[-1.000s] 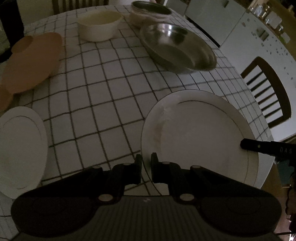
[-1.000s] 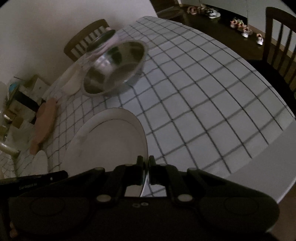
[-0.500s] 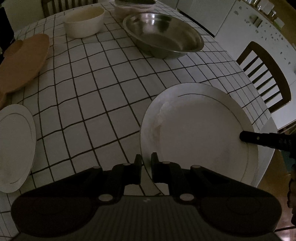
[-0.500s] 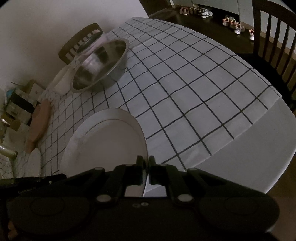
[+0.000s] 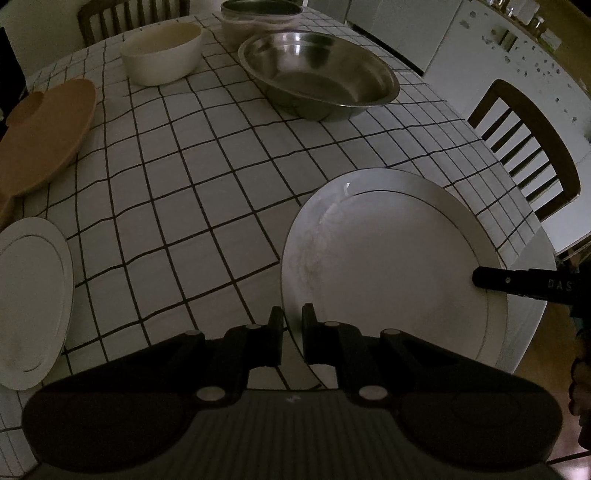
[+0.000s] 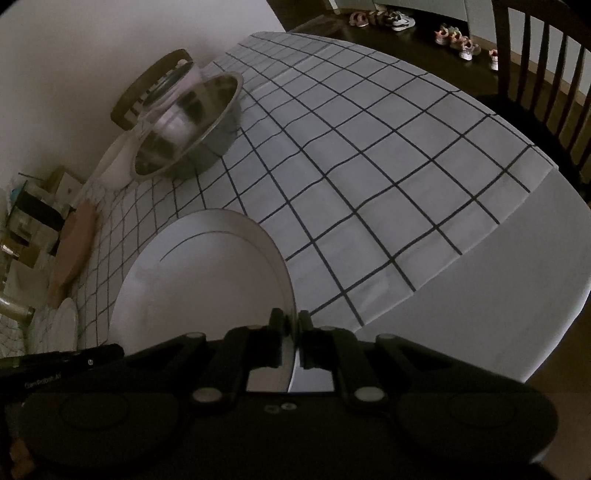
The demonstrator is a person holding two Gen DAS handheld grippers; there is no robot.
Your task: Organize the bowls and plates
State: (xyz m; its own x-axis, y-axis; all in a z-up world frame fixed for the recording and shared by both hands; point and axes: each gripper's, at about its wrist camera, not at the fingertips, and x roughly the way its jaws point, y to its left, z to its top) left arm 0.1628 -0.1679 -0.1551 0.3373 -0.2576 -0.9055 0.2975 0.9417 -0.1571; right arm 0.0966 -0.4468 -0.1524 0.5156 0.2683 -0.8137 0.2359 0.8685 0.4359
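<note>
A large white plate with a thin dark ring lies low over the checked tablecloth, near the table's right corner. My left gripper is shut on the plate's near-left rim. My right gripper is shut on the opposite rim of the same plate. One of its dark fingers shows at the plate's right side in the left wrist view. Whether the plate rests on the cloth I cannot tell. A small white plate lies at the left edge.
A steel bowl, a cream bowl and a lidded glass bowl stand at the far side. A tan wooden plate lies far left. A wooden chair stands beyond the right edge, another chair across the table.
Both grippers keep their hold on the large plate. In the right wrist view the table has slid up and away, so that side has drawn back toward the table's edge and sunk a little.
</note>
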